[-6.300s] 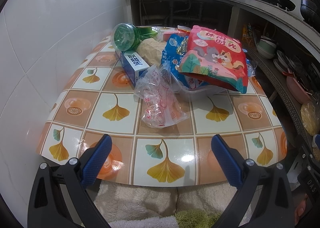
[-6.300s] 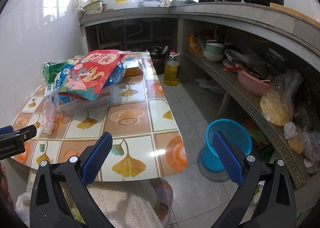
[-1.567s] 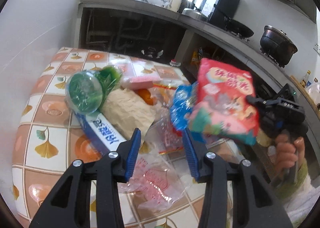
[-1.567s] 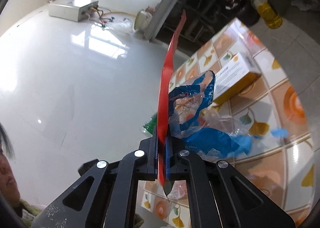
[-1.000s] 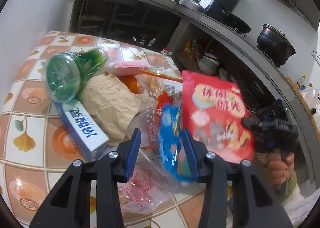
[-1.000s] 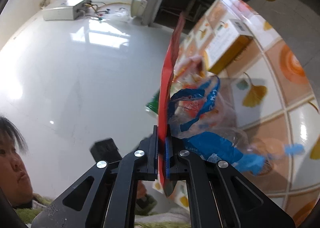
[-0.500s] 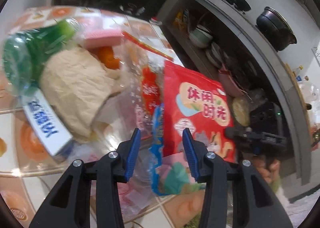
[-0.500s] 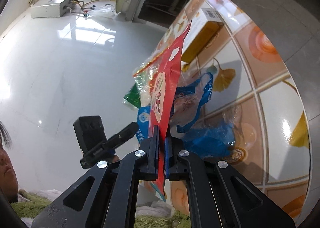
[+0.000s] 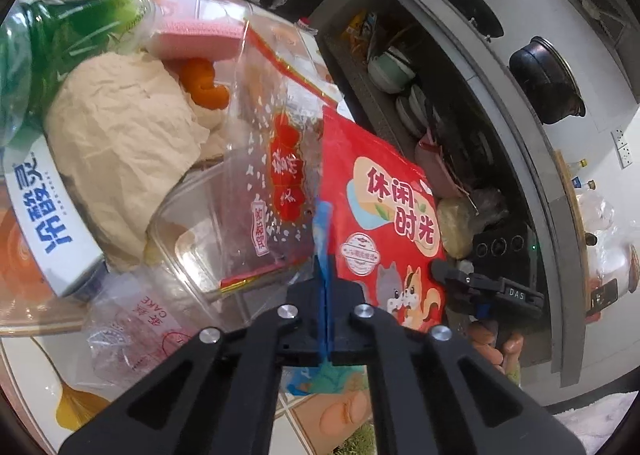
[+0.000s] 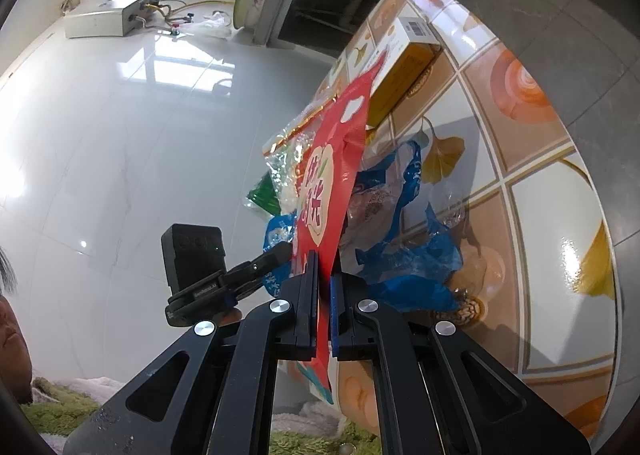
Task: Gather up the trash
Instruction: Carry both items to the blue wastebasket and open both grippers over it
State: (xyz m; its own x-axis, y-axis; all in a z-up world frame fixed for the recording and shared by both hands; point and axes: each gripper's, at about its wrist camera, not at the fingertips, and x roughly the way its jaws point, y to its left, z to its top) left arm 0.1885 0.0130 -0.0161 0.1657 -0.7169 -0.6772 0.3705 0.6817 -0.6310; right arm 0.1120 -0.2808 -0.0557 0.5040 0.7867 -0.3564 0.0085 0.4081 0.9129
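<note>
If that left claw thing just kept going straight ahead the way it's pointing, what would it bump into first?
The left gripper is already shut on the blue wrapper. Straight beyond, probably the clear red-printed bag, though depth is hard to judge.

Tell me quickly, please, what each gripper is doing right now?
Left gripper: just closed on the blue wrapper.
Right gripper: shut on the red bag.

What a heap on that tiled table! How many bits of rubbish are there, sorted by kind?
Plastic bags and wrappers: 4, namely the red snack bag, blue wrapper, clear red-printed bag and clear "CAKE" bag.
Cardboard boxes: 2, white-and-blue and yellow.
Green plastic bottle: 1.
Crumpled beige paper: 1.
Clear plastic tray: 1.
Total: 9.
</note>
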